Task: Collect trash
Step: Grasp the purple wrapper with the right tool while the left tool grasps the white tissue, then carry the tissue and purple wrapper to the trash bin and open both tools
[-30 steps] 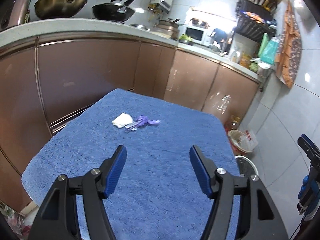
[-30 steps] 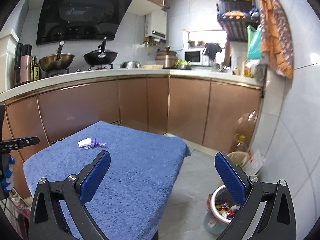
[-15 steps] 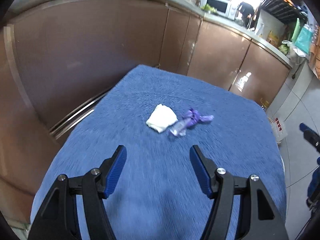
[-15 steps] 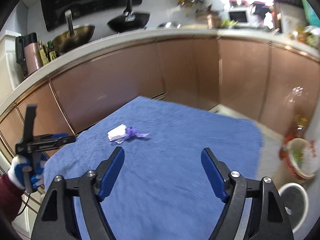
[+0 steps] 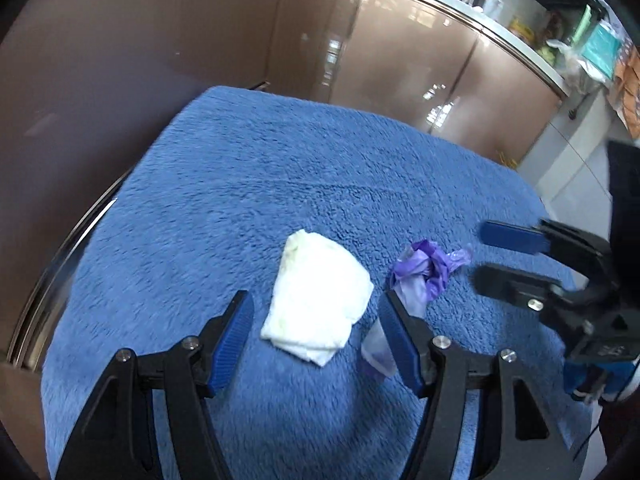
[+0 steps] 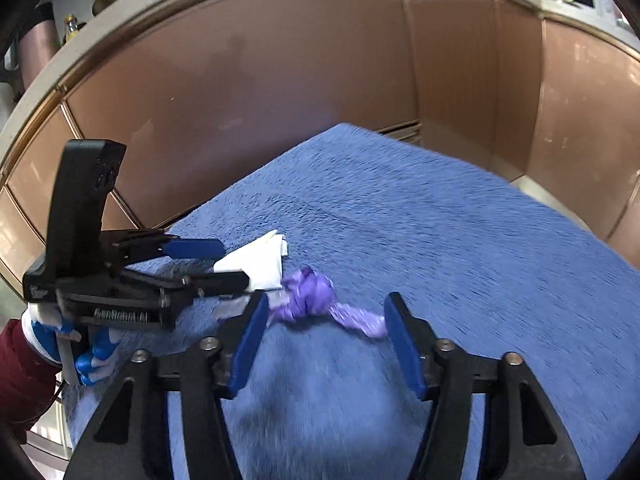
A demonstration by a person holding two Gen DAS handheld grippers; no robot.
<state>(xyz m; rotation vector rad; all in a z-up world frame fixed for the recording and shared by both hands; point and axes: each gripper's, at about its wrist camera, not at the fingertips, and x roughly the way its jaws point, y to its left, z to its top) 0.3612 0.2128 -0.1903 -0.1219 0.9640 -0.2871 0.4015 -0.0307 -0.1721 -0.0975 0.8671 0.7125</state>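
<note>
Hovering over the blue towel (image 5: 280,168), my left gripper (image 5: 316,320) gapes around a white tissue (image 5: 316,304); my right gripper (image 6: 326,328), jaws just closing, frames a purple wrapper (image 6: 316,296) untouched.

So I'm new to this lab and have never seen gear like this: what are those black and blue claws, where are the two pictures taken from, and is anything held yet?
They are hand-held grippers, one in each of a person's hands, each with a camera looking along its fingers. One picture is from the left gripper, the other from the right gripper. On the blue towel lie a folded white tissue and a crumpled purple wrapper. The left straddles the tissue, the right the wrapper; its jaws have just been closing. Neither grips anything yet.
</note>
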